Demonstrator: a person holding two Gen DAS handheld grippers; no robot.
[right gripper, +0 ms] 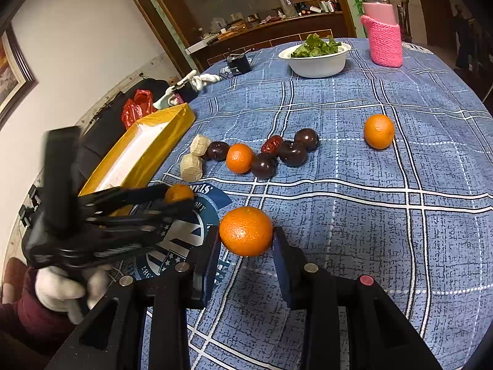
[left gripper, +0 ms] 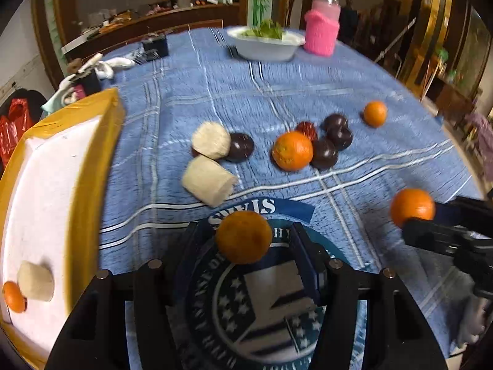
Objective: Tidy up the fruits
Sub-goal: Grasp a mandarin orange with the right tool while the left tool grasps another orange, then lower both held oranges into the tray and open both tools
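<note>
A person's left gripper (left gripper: 243, 240) is clamped on a small orange (left gripper: 243, 236), held just above the round printed emblem (left gripper: 268, 305) on the blue plaid tablecloth (left gripper: 277, 92). The right gripper (right gripper: 246, 239) likewise squeezes an orange (right gripper: 246, 231) between its blue pads (right gripper: 282, 252), lifted over the cloth just to the right of the same emblem (right gripper: 181, 240). A white-gloved hand (right gripper: 66, 289) grips the left tool's handle at the edge of the right wrist view.

To the left of the emblem sits a yellow-rimmed box (left gripper: 89, 160) with a white lining, already holding one orange (left gripper: 13, 296) and a pale cylindrical fruit piece (left gripper: 35, 281), the two touching.

Beyond the emblem, loose fruit lies on the cloth: two pale cylindrical pieces (left gripper: 208, 180) (left gripper: 211, 139) side by side, a dark plum (left gripper: 240, 147) touching the farther one, then a cluster of an orange (left gripper: 292, 150), three dark plums (left gripper: 324, 153) (left gripper: 340, 137) (left gripper: 335, 121) and a wrinkled red date (left gripper: 307, 130). One more orange (left gripper: 374, 113) rests apart, farther right of that cluster.

At the far side of the table from the emblem stand a white bowl of green leaves (right gripper: 317, 58) and a jar in a pink knitted sleeve (right gripper: 385, 40), near each other.
</note>
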